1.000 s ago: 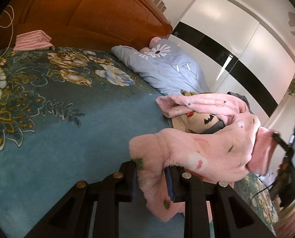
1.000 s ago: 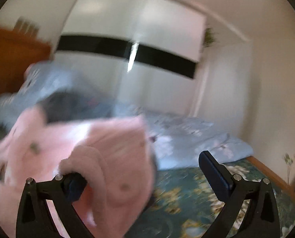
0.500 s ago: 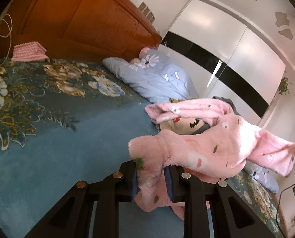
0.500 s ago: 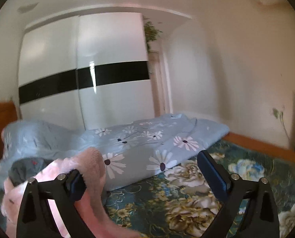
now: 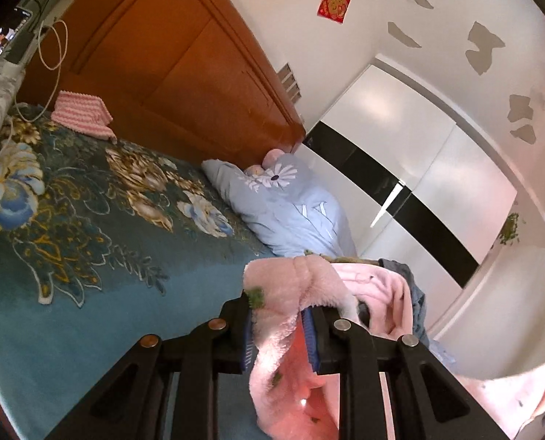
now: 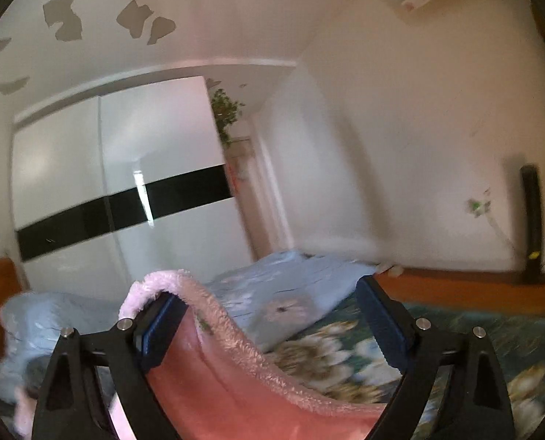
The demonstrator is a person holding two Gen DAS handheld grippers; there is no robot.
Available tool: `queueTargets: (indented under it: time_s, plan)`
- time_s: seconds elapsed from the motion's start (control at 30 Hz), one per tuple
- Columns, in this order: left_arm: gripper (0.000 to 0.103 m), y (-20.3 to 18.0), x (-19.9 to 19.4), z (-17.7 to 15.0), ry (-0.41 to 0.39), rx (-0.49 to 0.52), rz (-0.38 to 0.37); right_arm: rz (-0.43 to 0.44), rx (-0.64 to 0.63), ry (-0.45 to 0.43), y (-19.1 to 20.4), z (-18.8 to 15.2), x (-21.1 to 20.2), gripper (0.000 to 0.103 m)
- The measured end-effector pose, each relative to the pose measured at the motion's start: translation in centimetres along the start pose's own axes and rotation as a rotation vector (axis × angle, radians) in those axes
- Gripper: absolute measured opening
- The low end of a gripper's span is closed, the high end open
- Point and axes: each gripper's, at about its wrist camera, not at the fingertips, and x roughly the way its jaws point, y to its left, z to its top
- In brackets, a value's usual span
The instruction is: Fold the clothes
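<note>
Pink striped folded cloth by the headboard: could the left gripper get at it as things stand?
Probably not yet. The left gripper is shut on the pink fleece garment, so its jaws are occupied. The pink striped cloth lies far across the open bedspread, with nothing between.

Floral teal bedspread (image 5: 89,275), orange headboard (image 5: 169,55), blue daisy quilt (image 5: 291,205), black-banded white wardrobe (image 6: 125,190).

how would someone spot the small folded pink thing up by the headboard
Find the big orange-brown wooden headboard at the head of the bed. At its foot, on the teal floral bedspread, lies a small folded pink-and-white striped cloth, unlike the fluffy pink garment.
</note>
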Motion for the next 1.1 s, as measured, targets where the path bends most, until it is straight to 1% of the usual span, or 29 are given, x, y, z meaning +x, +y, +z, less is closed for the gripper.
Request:
queueTargets:
  time_s: [0.07,0.17,0.2,0.27,0.37,0.4,0.53,0.57,0.63,0.67,0.83,0.93,1.03,1.1]
  plan:
    - [0.024,0.1,0.6,-0.3,0.038,-0.007,-0.015,-0.073,-0.046,0.012,-2.5,-0.4,0.5,0.092]
    - [0.024,-0.5,1.4,-1.3,0.089,0.021,-0.018,-0.173,-0.072,0.121,-7.0,-2.1,2.3,0.092]
    - [0.024,-0.9,1.5,-1.6,0.099,0.04,-0.014,-0.202,-0.083,0.163,-8.4,-2.8,3.0,0.092]
    - [0.024,-1.8,1.7,-2.4,0.109,0.089,0.004,-0.222,-0.125,0.305,-10.4,-5.0,5.1,0.092]
    - [0.026,-2.6,1.9,-3.4,0.121,0.16,0.055,-0.178,-0.184,0.541,-12.5,-9.8,7.5,0.092]
    - [0.027,-2.6,2.0,-3.7,0.129,0.17,0.07,-0.159,-0.205,0.602,-12.6,-11.3,7.9,0.092]
    - [0.027,-2.0,2.6,-4.8,0.164,0.189,0.128,-0.077,-0.336,0.81,-12.9,-16.6,9.4,0.092]
    - [0.027,-1.9,2.7,-4.9,0.17,0.19,0.14,-0.062,-0.364,0.842,-13.3,-17.1,9.5,0.092]
    - [0.027,-1.5,2.7,-5.1,0.178,0.183,0.151,-0.046,-0.412,0.895,-13.8,-17.8,9.5,0.092]
    - [0.027,-1.3,2.7,-5.2,0.182,0.18,0.157,-0.057,-0.414,0.901,-14.6,-17.6,9.3,0.092]
    - [0.027,-0.7,2.7,-5.5,0.197,0.168,0.175,-0.084,-0.244,0.893,-20.3,-14.6,8.8,0.092]
    - [0.027,-0.8,2.6,-5.7,0.195,0.172,0.181,0.018,-0.179,0.919,-21.8,-14.7,6.9,0.092]
    - [0.027,-0.7,2.6,-5.9,0.199,0.166,0.185,0.108,-0.087,1.003,-22.4,-17.8,5.6,0.092]
    - [0.028,-0.5,2.5,-6.1,0.206,0.161,0.189,0.12,0.019,1.054,-23.2,-20.2,5.7,0.092]
